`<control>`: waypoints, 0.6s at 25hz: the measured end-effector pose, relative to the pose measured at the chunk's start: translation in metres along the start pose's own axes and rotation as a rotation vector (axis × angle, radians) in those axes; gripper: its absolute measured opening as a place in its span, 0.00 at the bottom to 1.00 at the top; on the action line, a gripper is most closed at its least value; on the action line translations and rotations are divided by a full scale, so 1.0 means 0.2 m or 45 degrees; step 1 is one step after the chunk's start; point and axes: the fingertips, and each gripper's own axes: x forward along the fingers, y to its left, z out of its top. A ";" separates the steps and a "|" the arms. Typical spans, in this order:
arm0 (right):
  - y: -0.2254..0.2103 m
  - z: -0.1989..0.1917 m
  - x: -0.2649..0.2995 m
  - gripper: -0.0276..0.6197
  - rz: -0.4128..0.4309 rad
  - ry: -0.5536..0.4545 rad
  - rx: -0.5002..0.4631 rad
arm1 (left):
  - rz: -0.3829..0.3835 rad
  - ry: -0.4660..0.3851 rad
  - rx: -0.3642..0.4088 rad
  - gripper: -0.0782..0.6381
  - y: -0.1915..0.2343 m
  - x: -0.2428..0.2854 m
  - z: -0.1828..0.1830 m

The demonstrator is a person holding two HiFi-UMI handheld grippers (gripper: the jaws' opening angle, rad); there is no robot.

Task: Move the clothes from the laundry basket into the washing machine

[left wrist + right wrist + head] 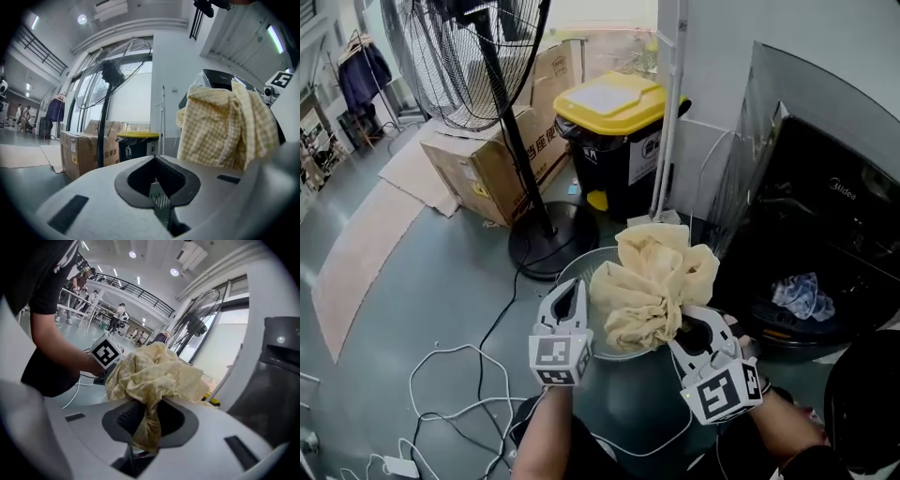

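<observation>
On the far left of the head view, white cables [450, 384] trail over the grey floor [394, 309]. Behind them stand a cardboard box [487, 159] and a fan [473, 56] on a round black base. A black bin [614, 131] with a yellow lid is further back, to the right of the fan's pole.

The left hand-held gripper [572, 289] is at lower centre, with its jaws pressed together and nothing between them. It points level toward the fan and the bin. Just beside its tips, on the right, is the yellow checked cloth [652, 286]. From the left gripper view the cloth [225, 126] hangs to the upper right, clear of the closed jaws.

The cloth is bunched into a loose bundle and held in the air. It is above the round, see-through rim of the laundry basket [570, 267], which sits on the floor between the two grippers.

The right hand-held gripper [686, 323] pinches the cloth from the lower right. In the right gripper view, a twisted fold of the fabric [147, 423] runs down between the jaws and is clamped there. The rest of the cloth billows up and forward past the tips.

To the right of the cloth is the washing machine [834, 202], black, with its top open. A crumpled blue cloth [802, 295] lies inside the drum. The yellow cloth is beside the machine's opening, not yet over it.
</observation>
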 end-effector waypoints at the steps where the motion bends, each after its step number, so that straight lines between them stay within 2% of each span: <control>1: 0.01 -0.02 -0.07 0.17 -0.025 0.010 0.008 | -0.020 -0.002 0.005 0.12 -0.04 0.00 0.02; 6: 0.02 -0.21 -0.36 0.17 -0.145 0.114 0.093 | -0.170 -0.044 0.016 0.12 -0.33 0.04 0.08; 15: -0.10 -0.62 -0.85 0.17 -0.471 0.378 0.265 | -0.564 -0.034 -0.036 0.12 -1.13 0.13 0.00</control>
